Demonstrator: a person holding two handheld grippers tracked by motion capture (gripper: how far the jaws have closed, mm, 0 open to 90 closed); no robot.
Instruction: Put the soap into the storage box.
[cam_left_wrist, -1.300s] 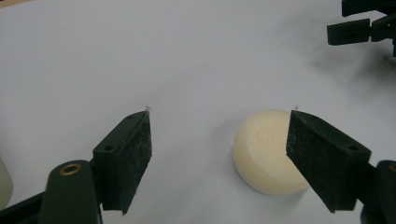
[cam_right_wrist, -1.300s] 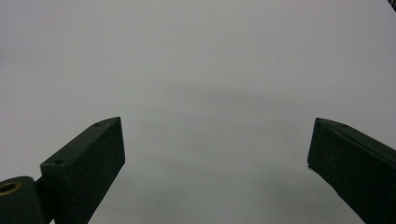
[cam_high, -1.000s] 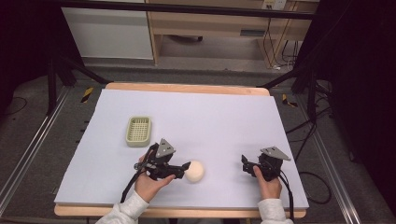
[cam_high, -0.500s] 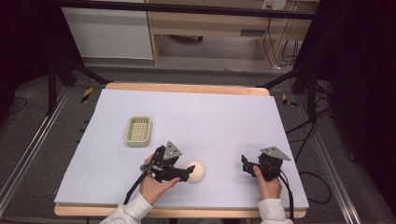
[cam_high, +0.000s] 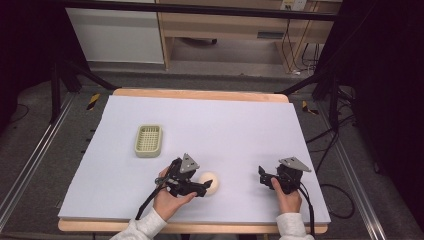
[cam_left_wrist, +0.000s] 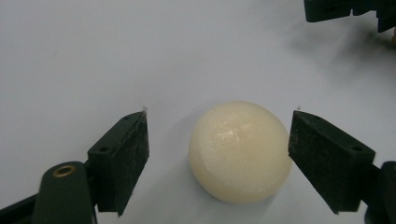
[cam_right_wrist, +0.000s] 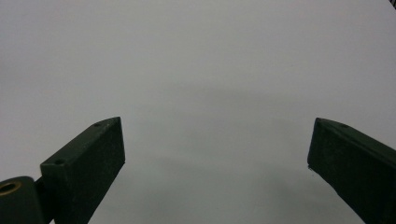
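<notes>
Between the left gripper's (cam_left_wrist: 218, 140) wide-spread jaws: a smooth, cream-white round ball (cam_left_wrist: 239, 150), nearer the right jaw, untouched. Right gripper (cam_right_wrist: 215, 154) also wide, holding nothing.

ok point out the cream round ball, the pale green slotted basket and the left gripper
cream round ball (cam_left_wrist: 238, 150), left gripper view, middle of its glossy front
pale green slotted basket (cam_high: 137, 141), high view, its left rim
left gripper (cam_left_wrist: 218, 140), left gripper view, midway between its open fingertips

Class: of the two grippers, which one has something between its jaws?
The left gripper: its open jaws flank the cream ball. The right gripper, also open, has bare table between its jaws.
</notes>
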